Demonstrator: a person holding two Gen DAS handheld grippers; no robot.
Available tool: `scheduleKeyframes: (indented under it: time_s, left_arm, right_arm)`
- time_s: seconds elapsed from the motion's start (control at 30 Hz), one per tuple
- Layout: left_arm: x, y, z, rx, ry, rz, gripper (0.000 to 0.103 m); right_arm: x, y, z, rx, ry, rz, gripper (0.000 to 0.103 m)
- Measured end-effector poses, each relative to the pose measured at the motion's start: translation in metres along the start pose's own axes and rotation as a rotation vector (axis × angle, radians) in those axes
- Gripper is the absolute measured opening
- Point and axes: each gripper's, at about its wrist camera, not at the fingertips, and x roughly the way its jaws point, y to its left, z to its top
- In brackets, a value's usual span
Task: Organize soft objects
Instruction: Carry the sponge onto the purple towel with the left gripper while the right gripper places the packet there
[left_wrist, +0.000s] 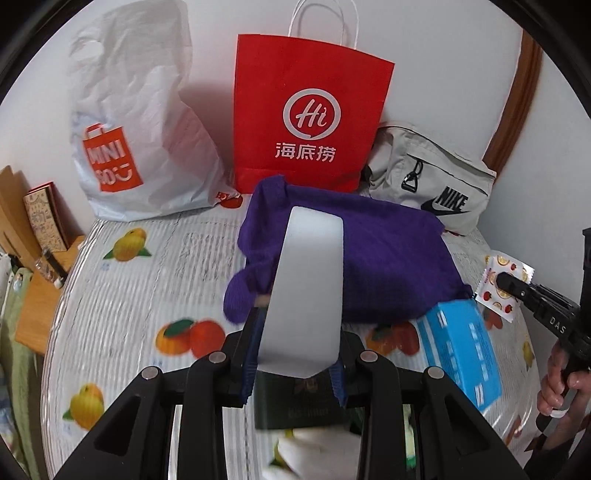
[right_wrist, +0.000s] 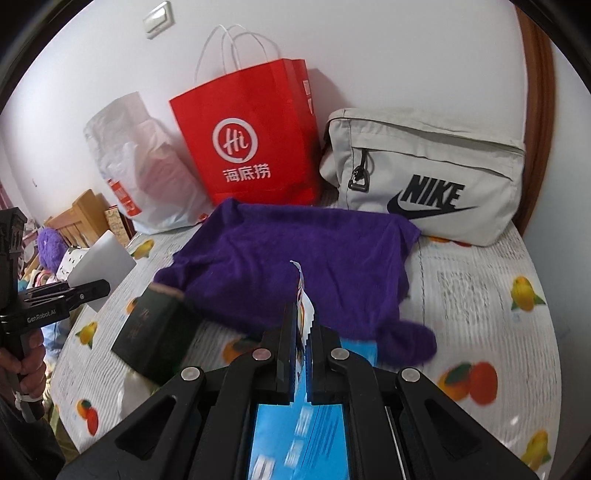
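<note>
While the left gripper (left_wrist: 295, 354) pinches a flat white card (left_wrist: 308, 288), the right gripper (right_wrist: 303, 354) squeezes a fruit-print packet (right_wrist: 303, 314). A purple cloth (right_wrist: 295, 254) lies mid-table, near the back edge, where a red "Hi" bag (left_wrist: 308, 114), a white "MINI SO" bag (left_wrist: 140, 136) and a grey "NIKE" pouch (right_wrist: 424, 177) stand.

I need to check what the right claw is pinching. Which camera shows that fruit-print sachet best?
The left wrist view: the fruit-print sachet faces the camera there, print and serrated edge visible, pinched in the right claw. The right wrist view shows only its thin edge, sticking up between the closed fingers.
</note>
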Motion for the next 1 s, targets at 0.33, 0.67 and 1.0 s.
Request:
scheduleKeyframes:
  time_s: [0.33,0.67,1.0]
  left_arm:
    - [0.063,0.001,0.047,0.035,0.055,-0.003,0.031]
    - [0.134,0.001,0.085,0.031,0.136,-0.044,0.031]
    - [0.185,0.001,0.102,0.032,0.191,-0.035,0.031]
  right_arm:
    - [0.075,-0.025,0.033,0.018,0.094,-0.001,0.005]
    - [0.128,-0.033,0.035,-0.009,0.200,0.014,0.005]
    - [0.150,-0.042,0.035,0.002,0.267,0.013,0.005]
